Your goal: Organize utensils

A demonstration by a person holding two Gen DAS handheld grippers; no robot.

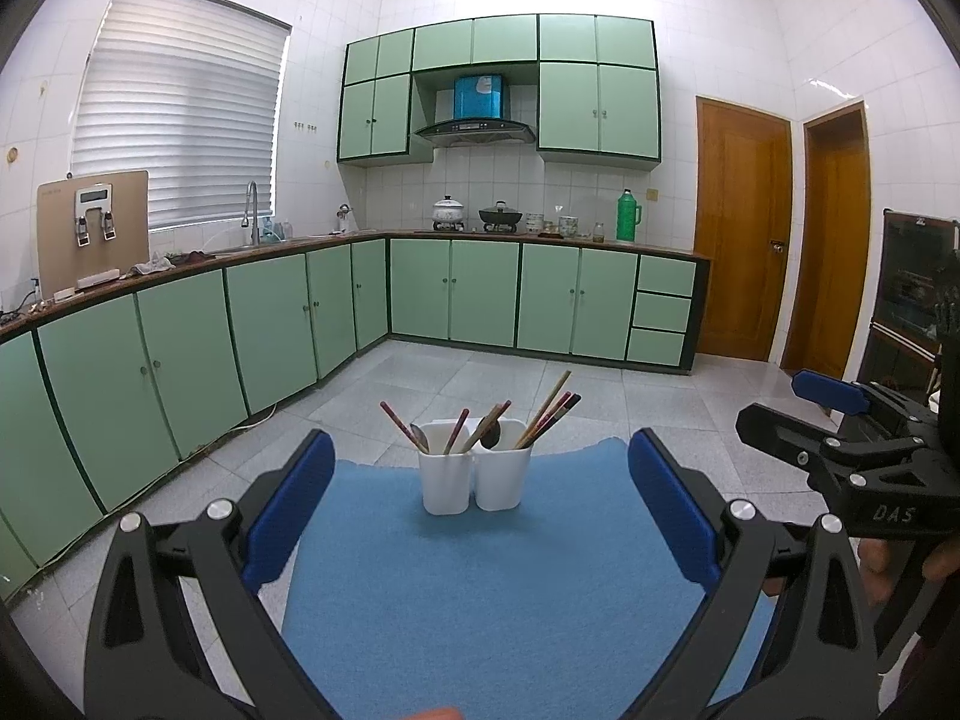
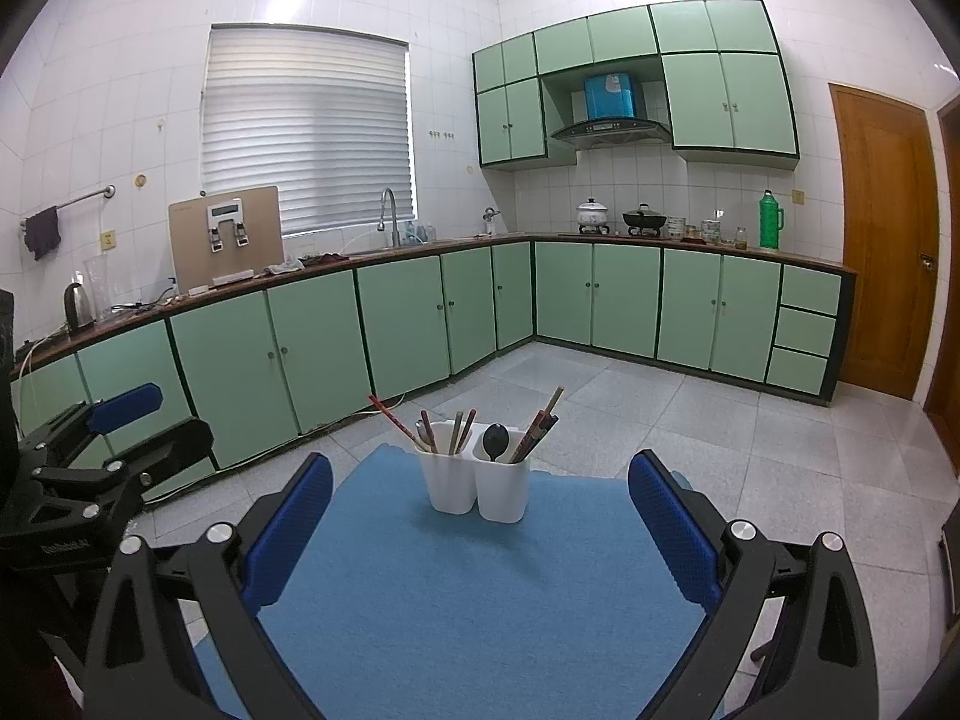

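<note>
Holder: white two-compartment utensil holder (image 1: pixel 474 480) stands upright at 12 o'clock on the blue mat (image 1: pixel 492 588).
Contents: chopsticks (image 1: pixel 549 414) and a dark spoon (image 2: pixel 495 441) lean in its compartments.
Left gripper (image 1: pixel 480 510): fingers spread wide, nothing between them, short of the holder.
Right gripper (image 2: pixel 480 528): spread wide, empty, holder ahead at 12 o'clock.

Two matt white plastic holders (image 1: pixel 474 480) stand near the far edge of a rough, felt-like blue cloth mat (image 1: pixel 480 588), holding lacquered-looking chopsticks (image 1: pixel 549 414) and a glossy black spoon (image 2: pixel 495 441). The left gripper (image 1: pixel 480 492) and right gripper (image 2: pixel 480 510) (both matt black plastic) carry textured blue pads (image 2: pixel 672 525) and shiny metal bolts.
</note>
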